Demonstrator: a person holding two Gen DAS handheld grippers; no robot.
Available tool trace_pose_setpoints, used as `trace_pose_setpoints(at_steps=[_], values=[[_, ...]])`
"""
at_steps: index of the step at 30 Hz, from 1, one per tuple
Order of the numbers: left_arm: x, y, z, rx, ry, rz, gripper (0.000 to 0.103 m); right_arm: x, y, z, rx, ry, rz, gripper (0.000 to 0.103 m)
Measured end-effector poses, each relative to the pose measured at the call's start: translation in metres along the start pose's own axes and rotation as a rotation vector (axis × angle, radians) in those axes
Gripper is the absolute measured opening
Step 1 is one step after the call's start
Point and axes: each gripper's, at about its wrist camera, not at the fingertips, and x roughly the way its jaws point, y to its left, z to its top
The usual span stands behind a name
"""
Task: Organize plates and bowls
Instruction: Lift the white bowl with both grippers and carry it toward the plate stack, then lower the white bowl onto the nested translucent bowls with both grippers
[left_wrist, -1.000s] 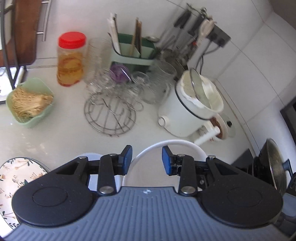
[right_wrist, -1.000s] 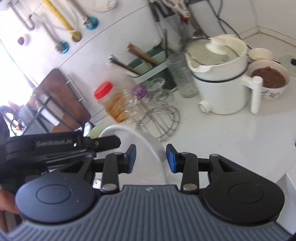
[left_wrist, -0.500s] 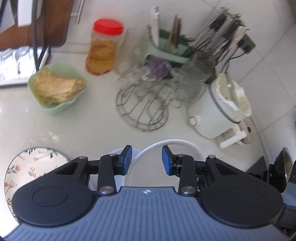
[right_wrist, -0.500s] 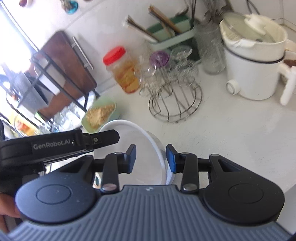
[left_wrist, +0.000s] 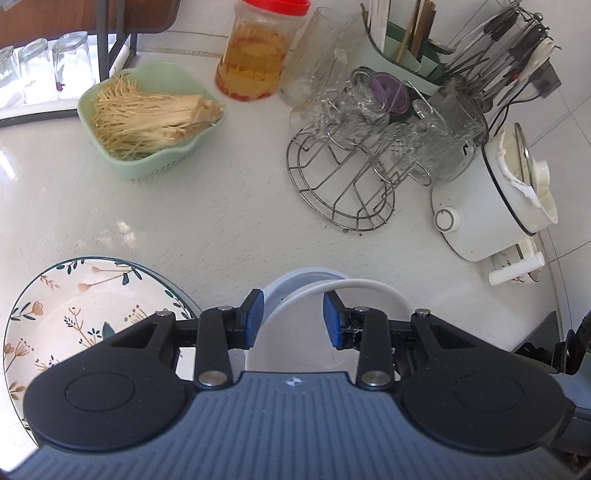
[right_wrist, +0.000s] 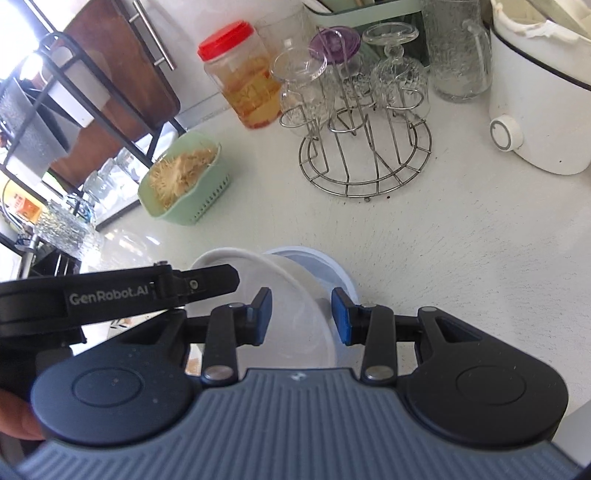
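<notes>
Both grippers hold one white bowl (left_wrist: 364, 285) by its rim, tilted just above the counter. My left gripper (left_wrist: 293, 319) is shut on its near edge, and the bowl's inside shows between the blue pads. In the right wrist view my right gripper (right_wrist: 301, 315) is shut on the white bowl's (right_wrist: 258, 258) right wall. A finger of the left gripper (right_wrist: 207, 282) lies across the bowl's left rim. A pale blue bowl (left_wrist: 295, 278) stands on the counter right under the white one, also seen as the pale blue bowl (right_wrist: 332, 266). A floral plate (left_wrist: 74, 314) lies to the left.
Behind stand a green basket of noodle-like strands (left_wrist: 147, 118), a red-lidded jar (left_wrist: 258, 55), a wire rack of glasses (left_wrist: 343, 184) and a white electric pot (left_wrist: 491, 206). Upturned glasses (left_wrist: 37, 70) line the far left. A person's fingertip (right_wrist: 14, 417) shows at the lower left.
Both grippers have come down toward the counter with the white bowl held between them. The pale blue bowl and floral plate now sit closer, and the blue bowl lies under the white one.
</notes>
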Motion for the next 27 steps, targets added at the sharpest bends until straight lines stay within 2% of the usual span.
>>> trace_pose_setpoints(at_steps=[6, 9, 14, 19, 27], values=[[0.001, 0.003, 0.002, -0.029, 0.003, 0.007, 0.043, -0.002, 0.001, 0.005, -0.041, 0.000, 0.001, 0.040], [-0.006, 0.003, 0.003, -0.024, 0.000, 0.013, 0.043, -0.008, 0.006, 0.008, -0.096, -0.016, -0.001, 0.040], [-0.009, 0.006, 0.000, -0.008, -0.001, 0.031, 0.043, -0.011, 0.004, 0.017, -0.111, -0.032, 0.007, 0.040], [-0.012, 0.013, -0.005, -0.027, -0.011, 0.043, 0.043, 0.006, -0.007, 0.016, -0.075, -0.001, -0.033, 0.041], [-0.024, 0.022, -0.025, -0.078, 0.002, 0.030, 0.043, 0.039, -0.028, 0.002, 0.040, 0.082, -0.039, 0.041]])
